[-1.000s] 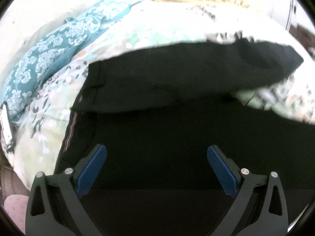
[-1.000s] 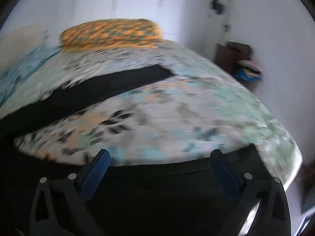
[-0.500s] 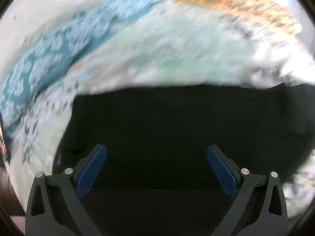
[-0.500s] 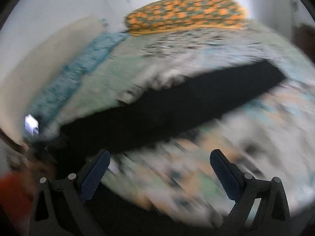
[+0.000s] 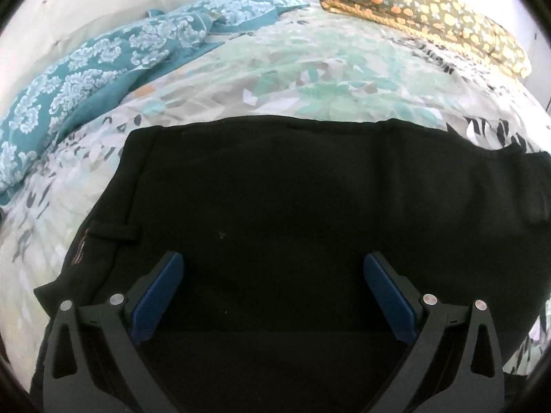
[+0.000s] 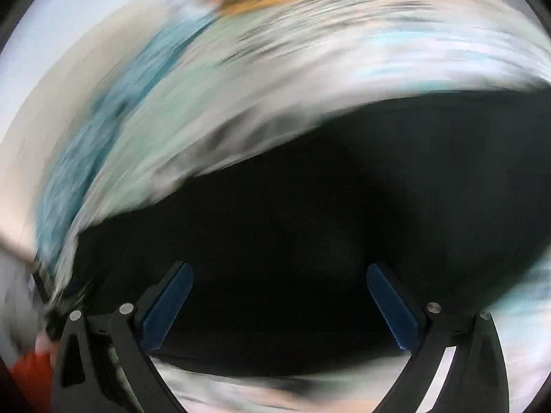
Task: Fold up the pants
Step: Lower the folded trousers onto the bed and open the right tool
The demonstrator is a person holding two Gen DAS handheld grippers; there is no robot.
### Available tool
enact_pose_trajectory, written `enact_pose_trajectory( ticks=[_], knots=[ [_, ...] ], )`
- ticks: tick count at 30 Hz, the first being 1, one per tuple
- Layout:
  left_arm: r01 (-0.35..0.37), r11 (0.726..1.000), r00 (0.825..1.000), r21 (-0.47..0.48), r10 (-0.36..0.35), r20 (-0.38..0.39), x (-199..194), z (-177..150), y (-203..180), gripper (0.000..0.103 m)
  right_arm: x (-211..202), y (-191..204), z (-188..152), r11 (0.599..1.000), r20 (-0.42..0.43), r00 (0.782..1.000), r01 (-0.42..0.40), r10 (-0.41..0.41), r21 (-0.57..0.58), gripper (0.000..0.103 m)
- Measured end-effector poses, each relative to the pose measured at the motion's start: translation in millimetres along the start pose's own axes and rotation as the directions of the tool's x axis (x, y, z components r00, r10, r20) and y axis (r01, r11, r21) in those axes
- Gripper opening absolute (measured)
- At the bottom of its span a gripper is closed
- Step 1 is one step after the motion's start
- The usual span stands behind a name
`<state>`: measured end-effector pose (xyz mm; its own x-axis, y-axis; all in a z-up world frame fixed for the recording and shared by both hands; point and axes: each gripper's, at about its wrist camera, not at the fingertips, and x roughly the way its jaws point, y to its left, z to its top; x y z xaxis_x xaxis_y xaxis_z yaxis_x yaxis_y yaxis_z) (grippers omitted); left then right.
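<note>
The black pants (image 5: pixel 292 199) lie flat on a bed, spread over a bedsheet (image 5: pixel 327 79) printed with pale green and grey leaves. In the left wrist view their long axis runs left to right: the waistband end (image 5: pixel 113 213), with a belt loop (image 5: pixel 115 232) and a stitched vertical seam, points left, and the cloth stretches away to the right edge of the picture. The fabric is matte, smooth and dark, with almost no creases showing; its far edge makes a fairly straight line across the sheet.

The left gripper (image 5: pixel 273 277) hovers over the near part of the pants, jaws spread wide, blue ribbed pads (image 5: pixel 156 297) holding nothing. The right gripper (image 6: pixel 279 290) is likewise spread wide and empty above black cloth (image 6: pixel 310 223), though that view is heavily motion-blurred.

Far left lies a teal pillow (image 5: pixel 100 65) with a white damask pattern, rumpled. At the far right sits a folded blanket (image 5: pixel 430 10), olive with orange blotches.
</note>
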<state>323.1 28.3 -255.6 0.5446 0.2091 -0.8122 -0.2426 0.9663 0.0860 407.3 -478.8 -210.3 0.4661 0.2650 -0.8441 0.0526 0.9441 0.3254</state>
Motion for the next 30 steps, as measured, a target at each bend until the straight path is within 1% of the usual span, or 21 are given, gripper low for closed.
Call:
enact_pose_trajectory(
  ticks=[1,2,3,4,5,6,7,9,11,12,13,15,19,21,24,25,26,27,28,29,30],
  knots=[
    [-0.006,1.000,1.000,0.003,0.006,0.003,0,-1,-1,0.103,-14,-41,8,0.998,0.018,1.000,0.024,-0.025,0.054,0.095],
    [-0.010,1.000,1.000,0.006,0.010,0.004,0,1,-2,0.103,-23,-69,13,0.995,0.031,0.999,-0.014,0.011,0.102,0.076],
    [-0.016,1.000,1.000,0.009,0.016,0.004,0,1,-3,0.103,-30,-86,18,0.991,0.033,0.999,-0.012,0.007,0.136,0.060],
    [-0.019,1.000,1.000,0.007,0.019,0.000,-1,2,-3,0.103,-40,-104,24,0.984,0.026,0.997,0.065,-0.070,0.168,0.060],
    [-0.028,1.000,0.999,-0.004,0.028,-0.021,-1,4,-4,0.103,-49,-114,30,0.961,0.009,0.975,0.215,-0.220,0.171,0.079],
    [-0.030,0.999,0.999,-0.020,0.029,-0.043,-3,7,-3,0.103,-58,-122,34,0.945,0.019,0.958,0.279,-0.287,0.169,0.090],
    [0.003,0.998,0.997,-0.065,-0.008,-0.071,-9,10,0,0.103,-68,-130,39,0.944,0.047,0.955,0.281,-0.293,0.174,0.090],
    [0.091,0.989,0.995,-0.113,-0.096,-0.040,-17,7,3,0.103,-92,-153,53,0.934,0.099,0.949,0.272,-0.301,0.229,0.096],
    [0.050,0.996,0.998,-0.075,-0.052,-0.022,-12,-3,-4,0.103,-105,-174,70,0.923,0.123,0.942,0.271,-0.313,0.274,0.099],
    [0.007,1.000,1.000,-0.028,-0.007,-0.012,-8,-8,-12,0.103,-105,-179,79,0.920,0.117,0.943,0.270,-0.312,0.283,0.099],
    [-0.006,1.000,1.000,-0.015,0.006,0.007,-10,-9,-16,0.103,-101,-184,90,0.917,0.094,0.946,0.272,-0.311,0.290,0.099],
    [0.003,1.000,1.000,-0.022,-0.002,0.009,-8,-9,-15,0.103,-90,-189,111,0.916,0.052,0.948,0.288,-0.314,0.281,0.099],
    [0.012,1.000,1.000,-0.026,-0.012,0.025,-9,-11,-13,0.103,-63,-191,144,0.919,0.001,0.936,0.347,-0.353,0.187,0.099],
    [0.009,1.000,0.999,-0.025,-0.009,0.032,-7,-12,-14,0.103,-38,-188,156,0.915,-0.025,0.926,0.376,-0.376,0.145,0.099],
    [0.007,1.000,0.999,-0.023,-0.006,0.038,-6,-13,-14,0.103,-17,-192,155,0.909,-0.048,0.915,0.404,-0.401,0.108,0.099],
    [0.007,1.000,0.999,-0.024,-0.006,0.041,-5,-13,-14,0.103,-5,-194,152,0.904,-0.075,0.908,0.418,-0.412,0.091,0.099],
    [0.005,1.000,0.999,-0.023,-0.004,0.042,-4,-13,-15,0.102,0,-196,152,0.905,-0.093,0.907,0.418,-0.411,0.083,0.093],
    [0.003,1.000,0.999,-0.022,-0.002,0.043,-4,-13,-15,0.102,0,-195,148,0.922,-0.066,0.926,0.377,-0.373,0.083,0.071],
    [0.002,1.000,0.999,-0.021,-0.001,0.044,-4,-13,-15,0.102,-5,-193,147,0.928,-0.027,0.932,0.362,-0.361,0.087,0.049],
    [0.001,1.000,0.999,-0.021,0.000,0.045,-4,-13,-15,0.102,-15,-191,145,0.933,0.010,0.938,0.344,-0.347,0.101,0.006],
    [0.001,1.000,0.999,-0.020,0.000,0.045,-4,-13,-15,0.102,-27,-191,141,0.945,0.042,0.950,0.301,-0.308,0.130,0.007]
  ],
)
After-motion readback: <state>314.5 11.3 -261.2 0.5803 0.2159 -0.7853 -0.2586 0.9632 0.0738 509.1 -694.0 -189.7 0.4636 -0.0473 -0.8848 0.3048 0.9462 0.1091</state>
